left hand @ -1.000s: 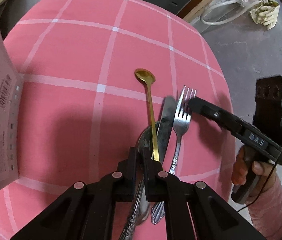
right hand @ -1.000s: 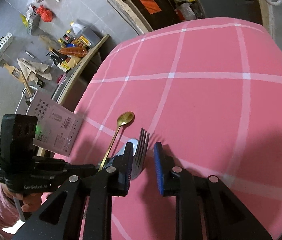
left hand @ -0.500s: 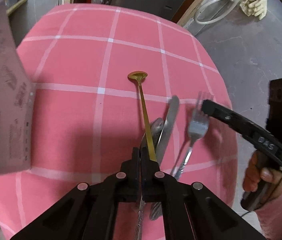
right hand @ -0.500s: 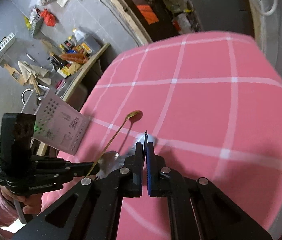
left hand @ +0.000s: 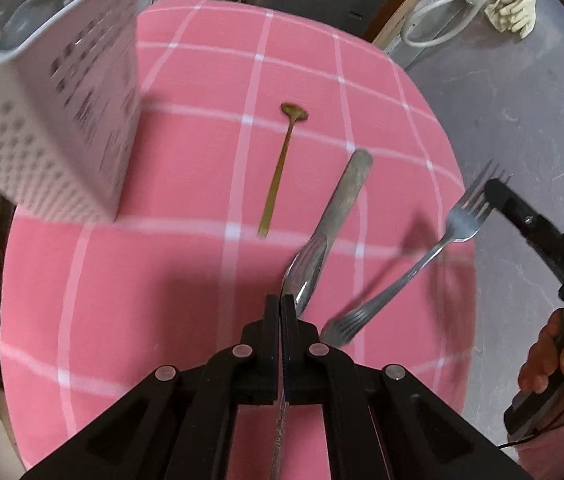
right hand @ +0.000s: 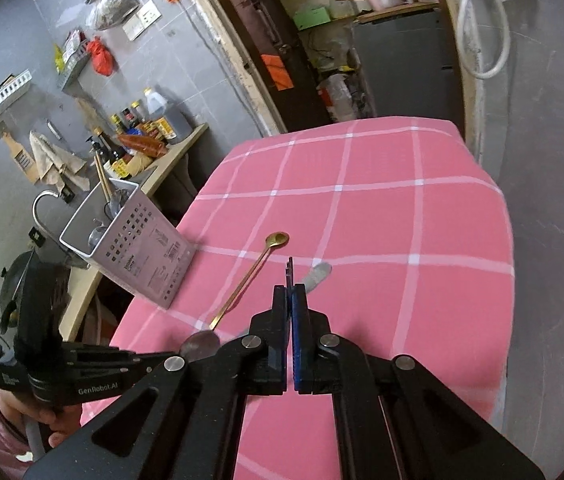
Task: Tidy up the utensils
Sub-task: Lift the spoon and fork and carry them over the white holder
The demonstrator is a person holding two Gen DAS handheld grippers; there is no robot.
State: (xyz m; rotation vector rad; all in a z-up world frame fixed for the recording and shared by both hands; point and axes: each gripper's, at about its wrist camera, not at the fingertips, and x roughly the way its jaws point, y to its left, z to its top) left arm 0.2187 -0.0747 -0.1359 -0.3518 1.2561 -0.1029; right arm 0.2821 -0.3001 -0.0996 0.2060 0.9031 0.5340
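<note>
My left gripper [left hand: 280,306] is shut on a silver spoon [left hand: 304,270] and holds it above the pink checked tablecloth [left hand: 185,280]. My right gripper [right hand: 290,292] is shut on a silver fork [left hand: 422,264], held by its tines, with the handle hanging over the cloth. A gold spoon [left hand: 282,164] and a silver knife [left hand: 348,192] lie on the cloth. The gold spoon [right hand: 251,274] and the knife tip [right hand: 316,274] also show in the right wrist view. A white perforated utensil holder [left hand: 61,120] stands at the left, with utensils inside [right hand: 121,236].
The table's right edge [left hand: 458,208] drops to a grey floor. A counter with bottles [right hand: 149,128] stands beyond the holder. The right-hand gripper body [left hand: 542,248] shows at the right of the left wrist view.
Both grippers have risen. The left one has lifted the silver spoon, the right one has closed on the fork and lifted it to the right. The gold spoon and knife stay on the cloth.
</note>
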